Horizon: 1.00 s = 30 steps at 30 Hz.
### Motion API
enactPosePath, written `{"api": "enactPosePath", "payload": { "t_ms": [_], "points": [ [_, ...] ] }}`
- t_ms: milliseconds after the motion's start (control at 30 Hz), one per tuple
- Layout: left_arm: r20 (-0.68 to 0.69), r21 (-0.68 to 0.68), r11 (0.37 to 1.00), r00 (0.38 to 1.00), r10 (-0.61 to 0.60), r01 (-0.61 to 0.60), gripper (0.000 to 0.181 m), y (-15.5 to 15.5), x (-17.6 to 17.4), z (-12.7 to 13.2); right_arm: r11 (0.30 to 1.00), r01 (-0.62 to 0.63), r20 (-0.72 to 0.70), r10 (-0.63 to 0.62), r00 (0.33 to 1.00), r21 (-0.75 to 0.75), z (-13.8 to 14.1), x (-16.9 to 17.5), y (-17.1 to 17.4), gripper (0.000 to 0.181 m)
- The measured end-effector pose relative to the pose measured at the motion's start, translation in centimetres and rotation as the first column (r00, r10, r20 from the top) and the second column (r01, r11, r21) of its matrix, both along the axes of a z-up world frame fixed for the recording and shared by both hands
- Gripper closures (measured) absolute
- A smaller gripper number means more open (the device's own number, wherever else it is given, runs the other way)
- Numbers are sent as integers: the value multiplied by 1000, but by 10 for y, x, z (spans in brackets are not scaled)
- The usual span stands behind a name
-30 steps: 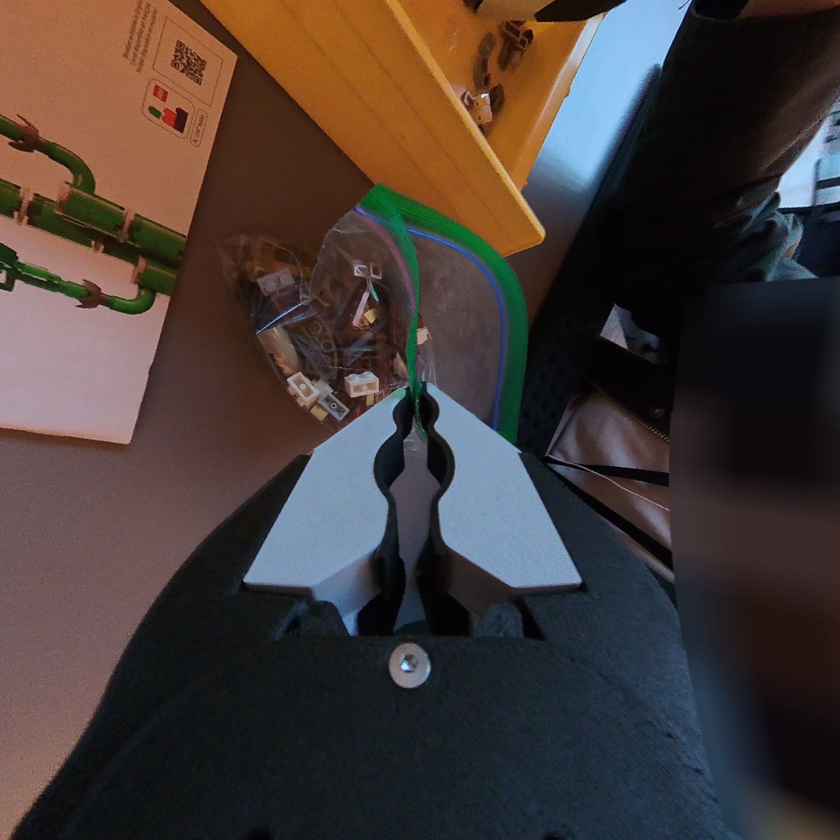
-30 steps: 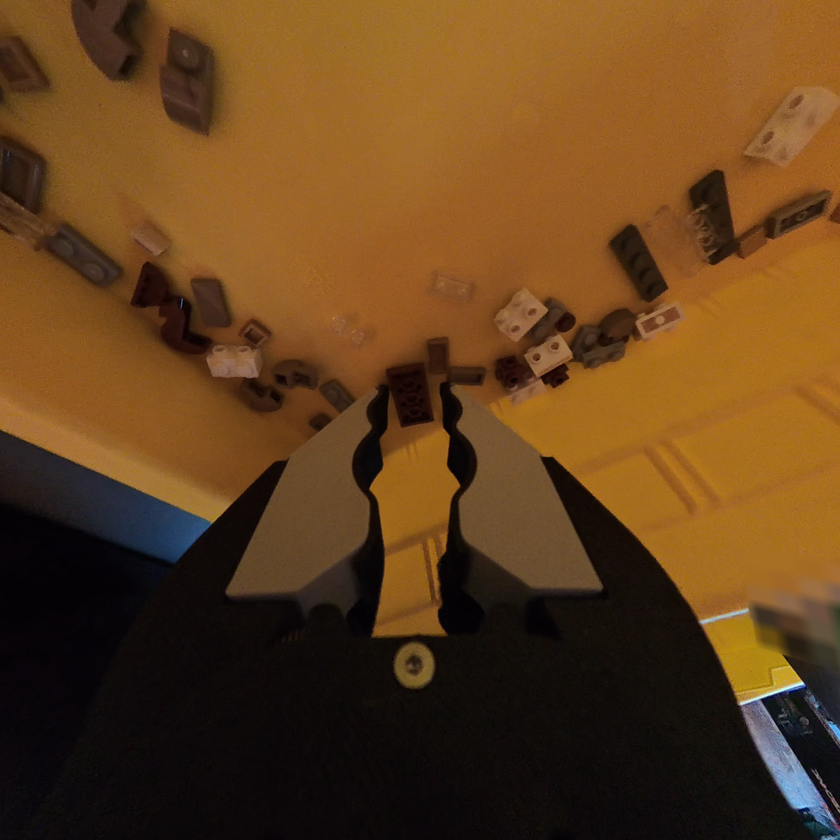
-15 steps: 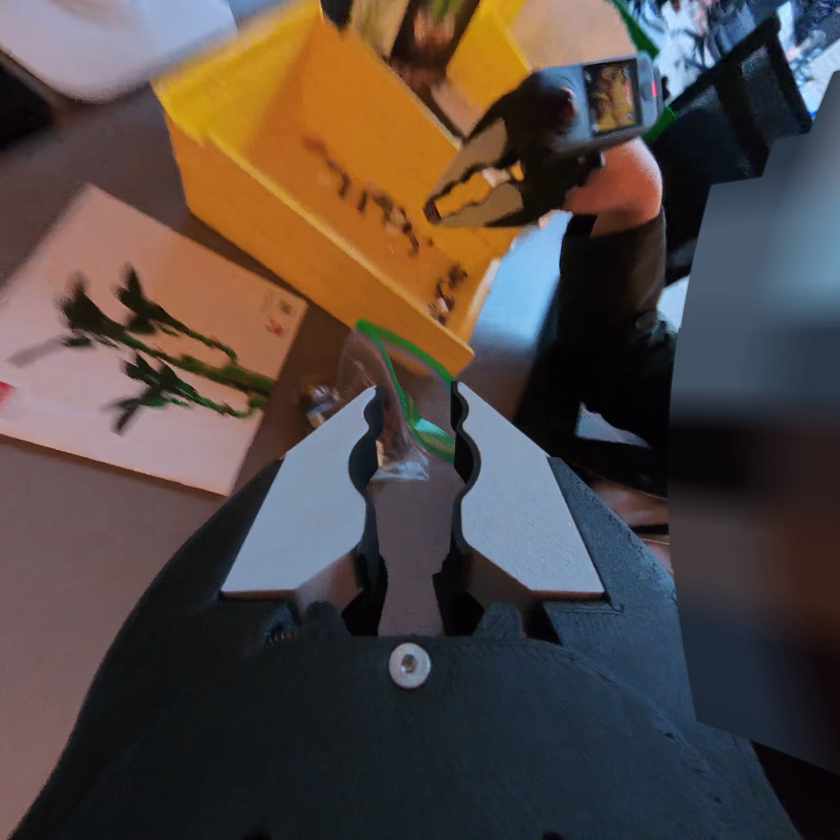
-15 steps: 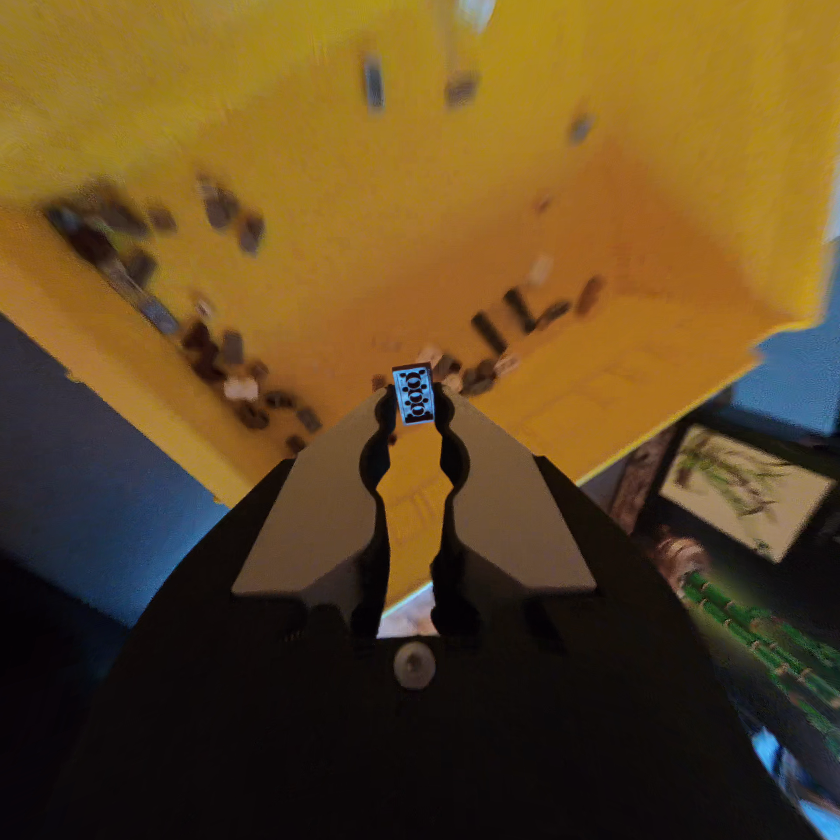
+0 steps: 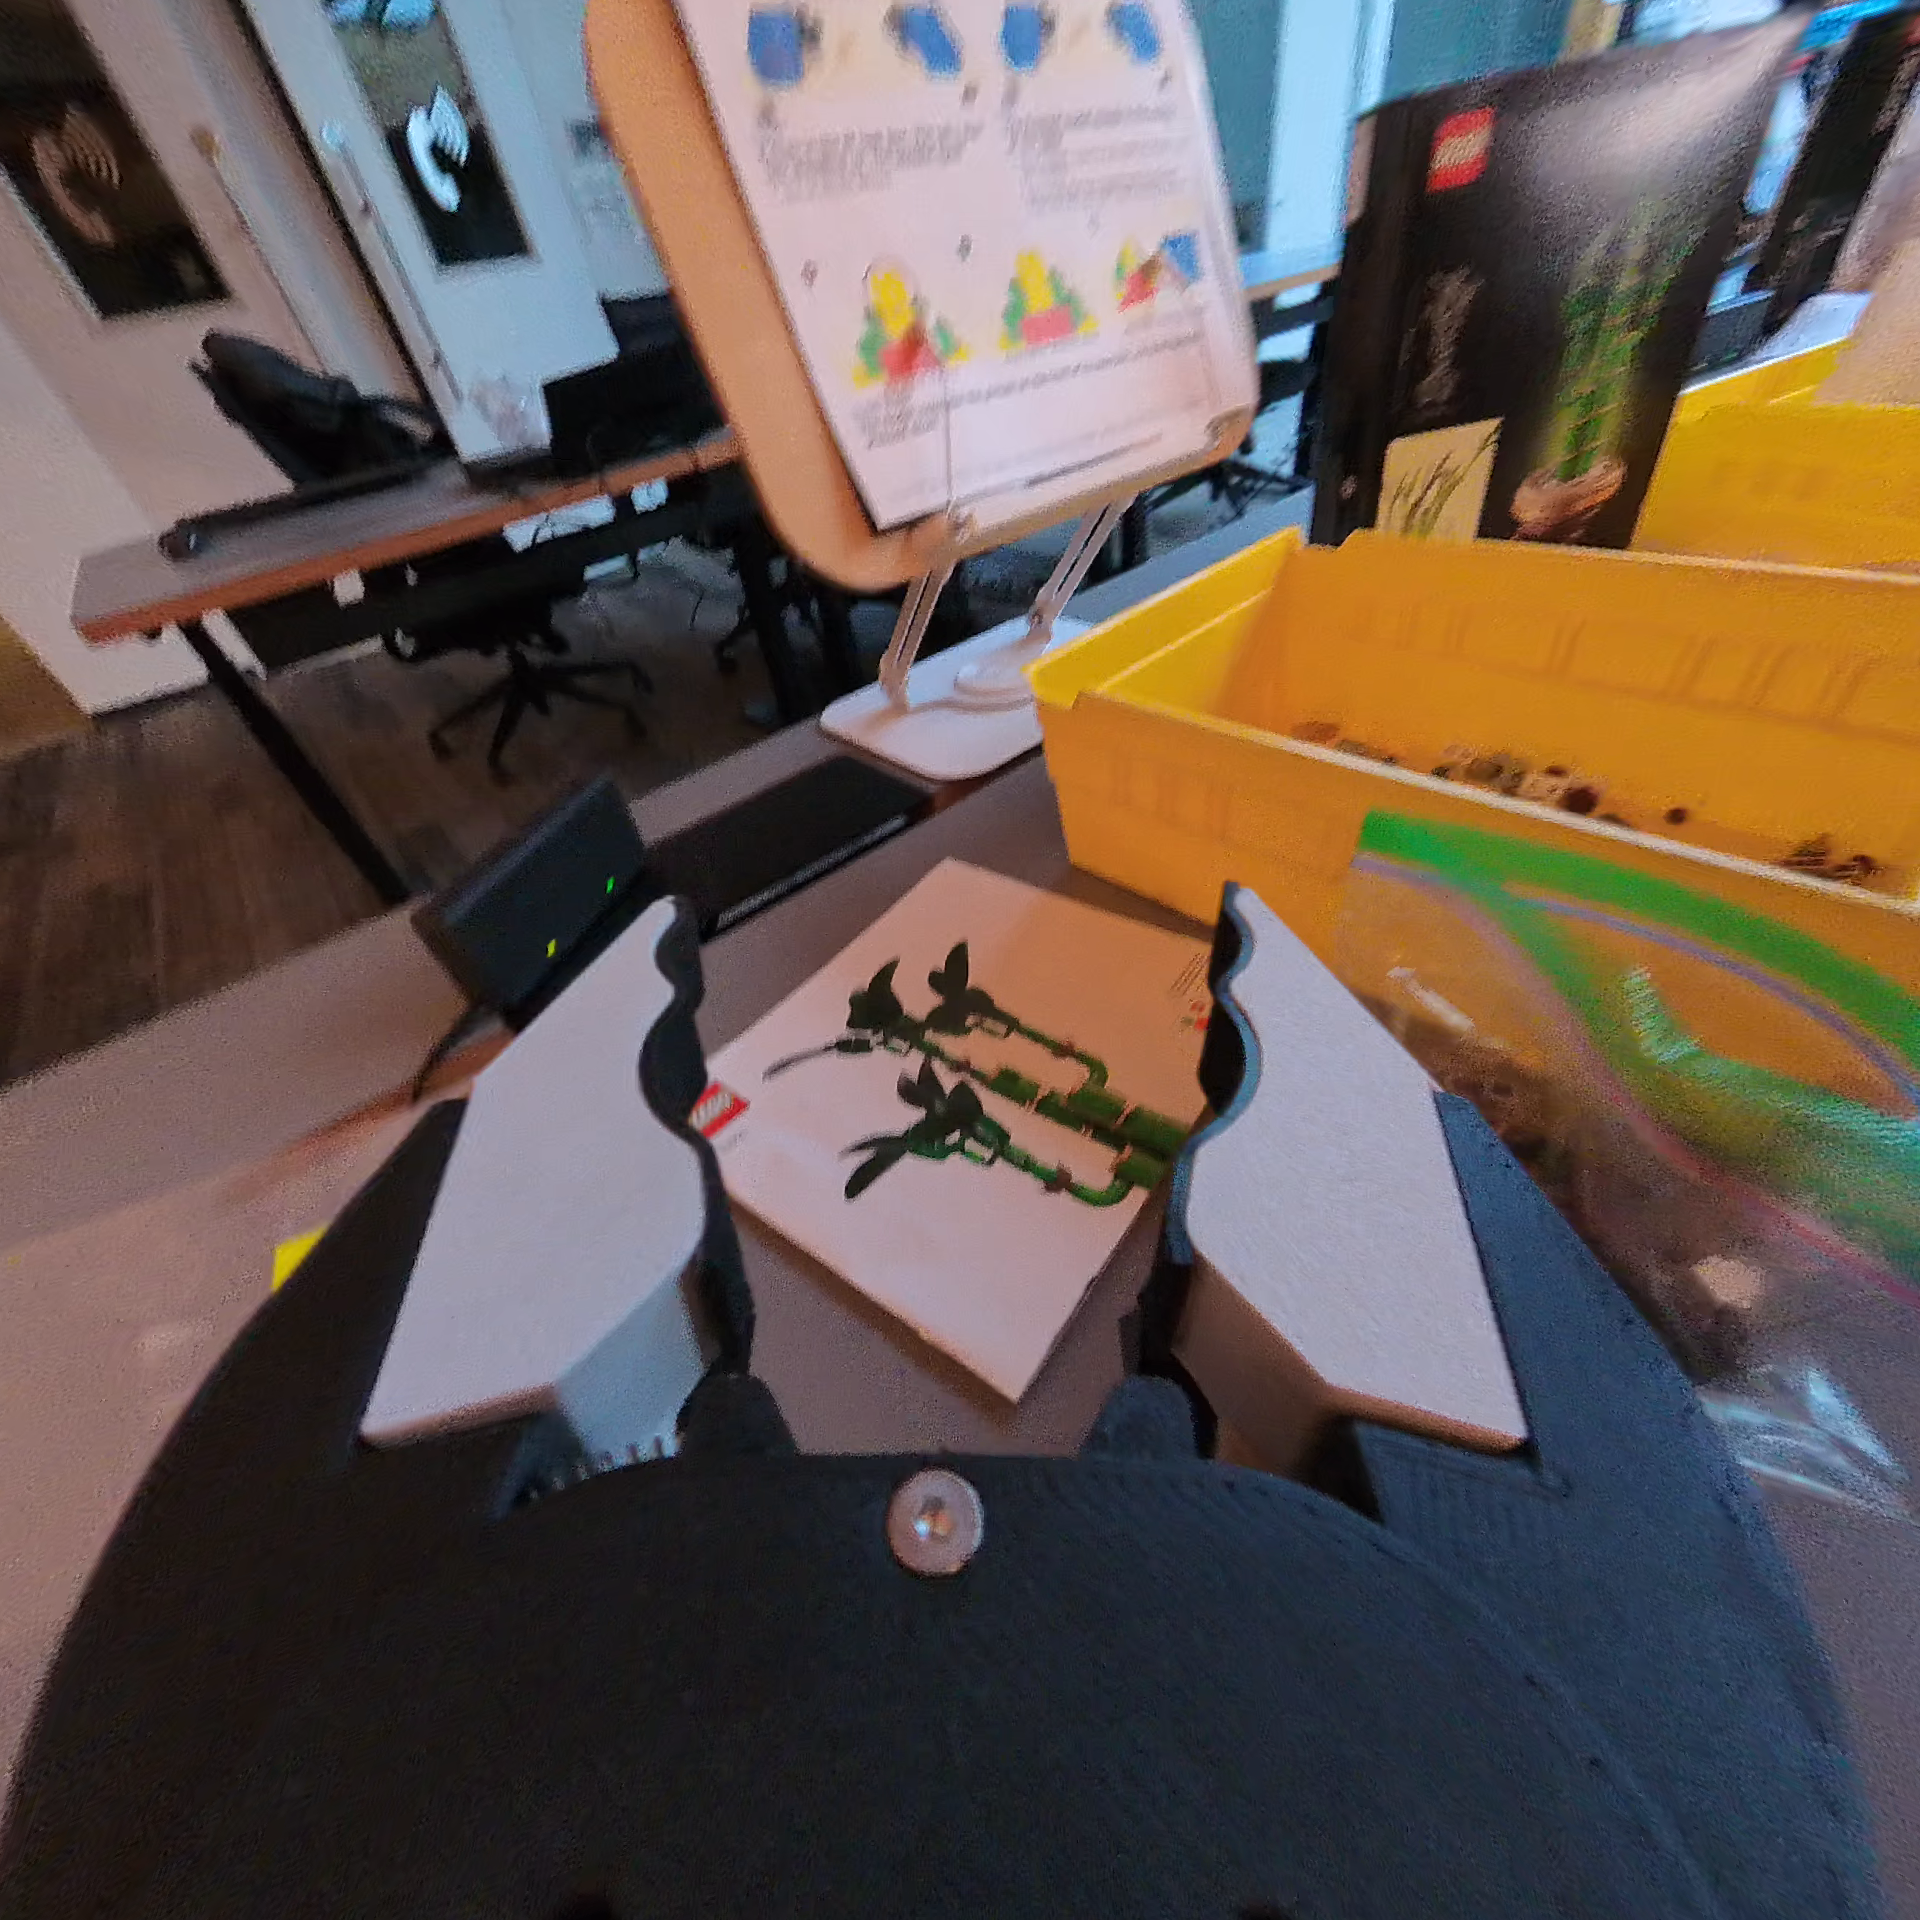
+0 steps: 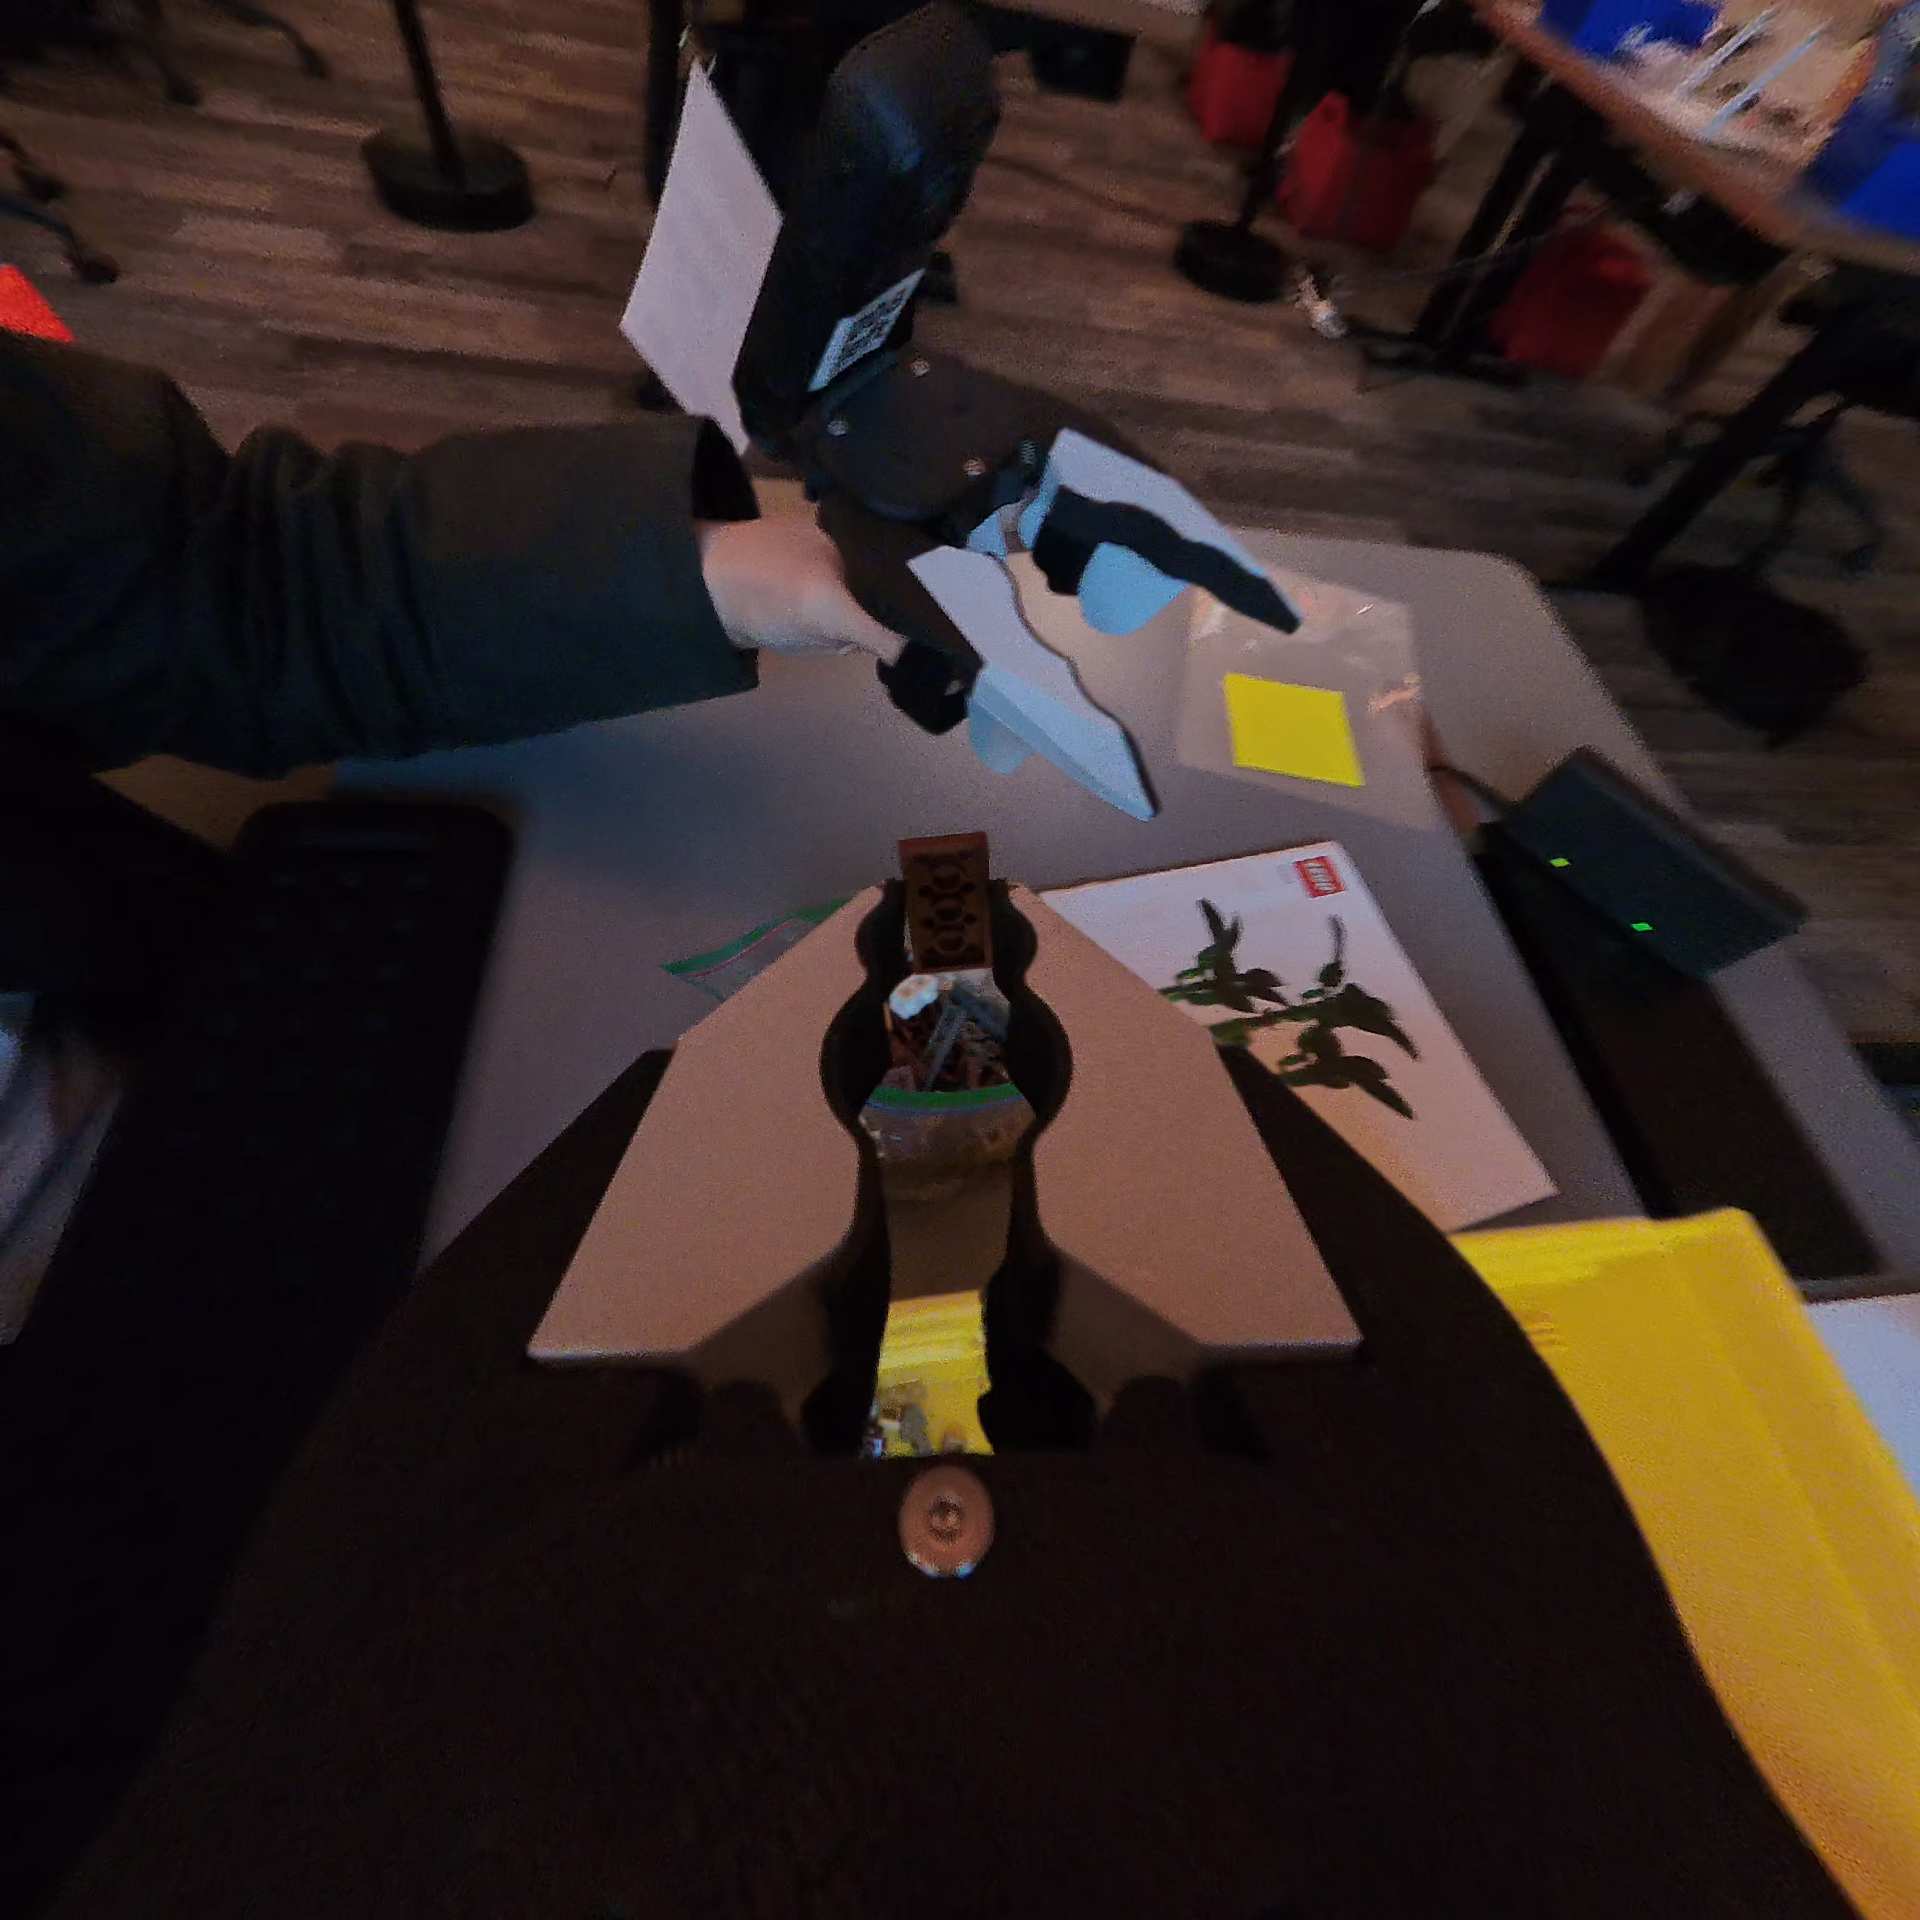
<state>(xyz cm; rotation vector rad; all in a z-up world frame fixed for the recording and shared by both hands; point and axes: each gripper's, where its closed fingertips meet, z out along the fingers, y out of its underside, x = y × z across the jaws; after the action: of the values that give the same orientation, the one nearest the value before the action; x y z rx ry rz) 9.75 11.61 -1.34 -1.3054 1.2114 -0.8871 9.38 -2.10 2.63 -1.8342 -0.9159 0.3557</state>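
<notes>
A: Two grippers logging: right gripper [image 6: 945,894] is pinching a dark brown plate brick [image 6: 943,902], now lifted clear of the yellow bin [image 6: 1683,1455].

B: Left gripper [image 5: 951,935] is gaping wide, having released the zip bag [image 5: 1662,1060] (empty jaws), hovering over the instruction booklet [image 5: 935,1226].

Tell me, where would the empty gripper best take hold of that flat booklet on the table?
Probably at an edge. The booklet lies flat on the table, so nothing stands up to pinch. Its near corner, facing the open left gripper, looks free, so I would slide one finger under there, coming low from the near side; the far edge sits close to the yellow bin.
</notes>
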Motion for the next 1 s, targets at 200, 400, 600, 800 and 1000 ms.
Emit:
{"api": "enactPosePath", "payload": {
  "t_ms": [200,400,600,800,1000],
  "points": [
    [-41,-97,990,994,101,-104,71,28,-5,-45,991,-1,79,11,997,-134,-54,-11,17,155],
    [-71,-91,977,979,189,-195,81,47,-7,-72,984,176,62,-174,983,-30,-2,68,4,146],
    [-82,-7,970,967,240,-241,86,51,-5,-75,745,619,293,-551,781,-249,-64,202,-17,134],
    [-99,26,975,970,224,-222,91,46,1,-78,453,782,552,-554,624,-429,-138,229,-35,144],
    [-107,36,977,972,211,-208,93,43,3,-79,237,816,620,-550,560,-528,-176,234,-50,153]
  ]
}}
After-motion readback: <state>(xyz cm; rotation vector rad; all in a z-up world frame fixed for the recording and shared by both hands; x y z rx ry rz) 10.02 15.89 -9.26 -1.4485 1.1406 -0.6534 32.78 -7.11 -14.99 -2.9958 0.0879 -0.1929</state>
